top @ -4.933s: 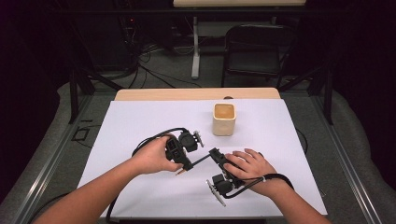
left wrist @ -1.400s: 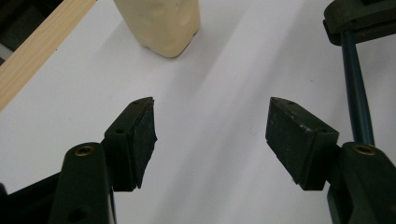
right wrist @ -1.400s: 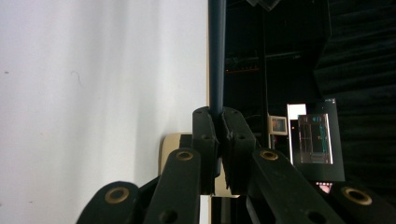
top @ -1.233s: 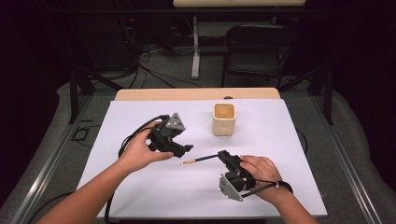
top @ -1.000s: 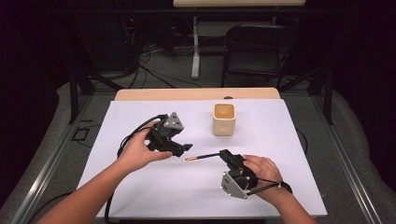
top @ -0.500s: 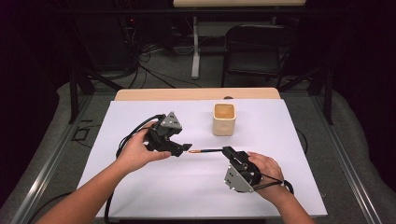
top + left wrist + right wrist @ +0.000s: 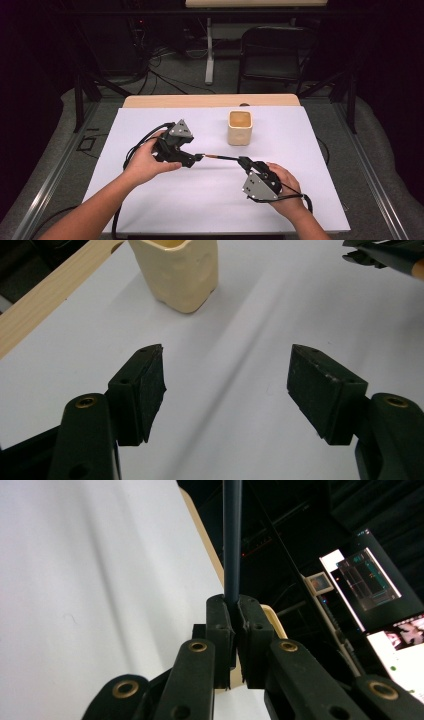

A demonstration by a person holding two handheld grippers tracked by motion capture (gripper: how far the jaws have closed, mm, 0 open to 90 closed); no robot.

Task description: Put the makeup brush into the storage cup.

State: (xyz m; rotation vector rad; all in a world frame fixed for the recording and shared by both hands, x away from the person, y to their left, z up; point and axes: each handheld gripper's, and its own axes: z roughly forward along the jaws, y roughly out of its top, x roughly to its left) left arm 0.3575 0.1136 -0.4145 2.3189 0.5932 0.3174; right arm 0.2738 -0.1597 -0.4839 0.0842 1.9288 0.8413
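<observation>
The right claw (image 7: 243, 161) is pinched tight on one end of a dark pencil (image 7: 225, 158), which sticks out nearly level above the table (image 7: 150, 210), its bare wooden tip reaching toward the left claw (image 7: 196, 159) near the middle of the white top. In the right gripper view the pencil (image 7: 232, 540) runs straight up out of the pressed-together jaws, gripped at its very end, and that is the weak spot as I see it: with so long a free length, any nudge at the far tip could lever it round in the pads or pop it loose onto the table. The left claw (image 7: 227, 385) stands spread wide with nothing between its pads, so nothing backs up the right one's hold. If the left closes on the tip off-centre, or the two hands pull at different angles, I would expect the pencil to twist, slip or snap at the point. The cream square cup (image 7: 240, 127) stands upright toward the table's far edge, a little right of centre, apart from both claws; its mouth is narrow, so a pencil brought in slanted might catch the rim and tip it. Nothing lies between the pencil and the cup. Black cables (image 7: 140, 145) trail from the left gripper across the table's left half and could drag on a wide swing.
</observation>
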